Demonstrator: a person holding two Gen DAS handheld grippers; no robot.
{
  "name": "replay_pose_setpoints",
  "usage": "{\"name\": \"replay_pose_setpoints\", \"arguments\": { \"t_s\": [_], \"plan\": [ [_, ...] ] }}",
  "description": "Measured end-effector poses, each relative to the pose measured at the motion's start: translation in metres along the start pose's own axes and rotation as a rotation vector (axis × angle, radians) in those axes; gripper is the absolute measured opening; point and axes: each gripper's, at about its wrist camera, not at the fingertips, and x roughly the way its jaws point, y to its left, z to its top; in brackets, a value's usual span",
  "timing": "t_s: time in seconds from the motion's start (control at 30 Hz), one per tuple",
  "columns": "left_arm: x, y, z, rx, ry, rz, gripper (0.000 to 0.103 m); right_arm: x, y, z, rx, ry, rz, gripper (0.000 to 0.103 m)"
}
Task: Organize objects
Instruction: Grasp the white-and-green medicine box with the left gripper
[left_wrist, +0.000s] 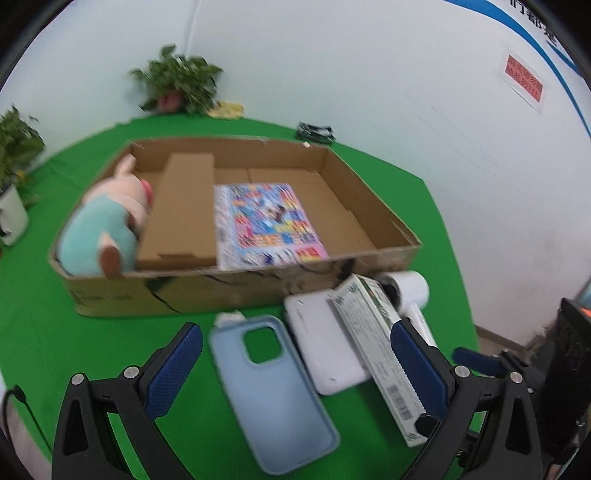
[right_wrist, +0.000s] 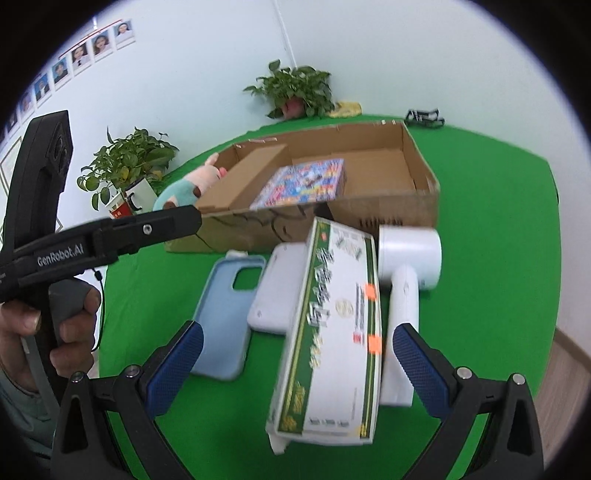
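The step in hand looks like picking the next loose item off the green worktop (left_wrist: 44, 332) to pack it into the cardboard box (left_wrist: 236, 291), which already holds a plush toy (left_wrist: 107, 225), a flat brown carton (left_wrist: 181, 218) and a colourful printed box (left_wrist: 266, 225). Four things wait outside it, just in front of its near wall: a blue phone case (left_wrist: 273, 398), a white slab (left_wrist: 321, 350), a long green-and-white carton (right_wrist: 332, 332) lying tilted over the slab, and a white handheld device with a round head (right_wrist: 406, 254). The right hand-held gripper (right_wrist: 295, 358) has its jaws spread wide and holds nothing; in its own view the long carton sits between the two blue pads, running from about 6 o'clock up toward 12, with the phone case at 10 o'clock and the white device at 2 o'clock. I judge the carton to be its target: the next move calls for lowering the jaws to either side of the carton's long edges and squeezing without dragging the slab beneath. The left hand-held gripper (left_wrist: 295, 362) is likewise open and empty; the phone case lies between its pads, the carton touching or just beside its right pad, at about 3 o'clock. The box's free floor lies at 1 o'clock from it.
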Motion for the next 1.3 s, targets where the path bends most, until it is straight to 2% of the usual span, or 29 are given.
{"name": "replay_pose_setpoints", "arguments": {
  "t_s": [0.13,0.23,0.37,0.53,0.63,0.73,0.97,1.0,1.07,1.13,1.23,1.3],
  "plan": [
    [0.019,-0.006,-0.007,-0.014,0.066,-0.101,0.101,0.004,-0.005,-0.007,0.032,0.032,0.0,0.096],
    [0.026,-0.009,-0.009,-0.016,0.095,-0.14,0.101,0.008,-0.003,-0.006,0.02,0.053,-0.012,0.091],
    [0.027,-0.011,-0.015,-0.022,0.118,-0.162,0.101,0.022,-0.006,-0.009,0.037,0.112,-0.044,0.071],
    [0.024,-0.004,-0.016,-0.043,0.125,-0.18,0.099,0.025,0.004,-0.013,-0.004,0.109,-0.052,0.065],
    [0.023,-0.002,-0.015,-0.044,0.13,-0.186,0.099,0.026,0.02,-0.015,-0.072,0.091,-0.053,0.062],
    [0.023,0.0,-0.015,-0.043,0.135,-0.198,0.099,0.027,0.037,-0.02,-0.156,0.077,-0.053,0.061],
    [0.032,-0.001,-0.016,-0.038,0.18,-0.24,0.095,0.025,0.049,-0.026,-0.234,0.057,-0.012,0.063],
    [0.034,-0.003,-0.016,-0.031,0.188,-0.25,0.095,0.023,0.045,-0.026,-0.211,0.061,-0.001,0.063],
    [0.039,-0.009,-0.015,-0.015,0.203,-0.273,0.092,0.023,0.037,-0.025,-0.148,0.079,0.009,0.074],
    [0.045,-0.016,-0.013,-0.002,0.221,-0.3,0.088,0.023,0.027,-0.026,-0.07,0.095,0.008,0.079],
    [0.06,-0.026,-0.012,0.0,0.262,-0.323,0.083,0.025,0.013,-0.029,0.049,0.123,0.069,0.08],
    [0.07,-0.03,-0.011,0.001,0.297,-0.337,0.075,0.028,0.006,-0.031,0.112,0.145,0.098,0.08]
  ]
}}
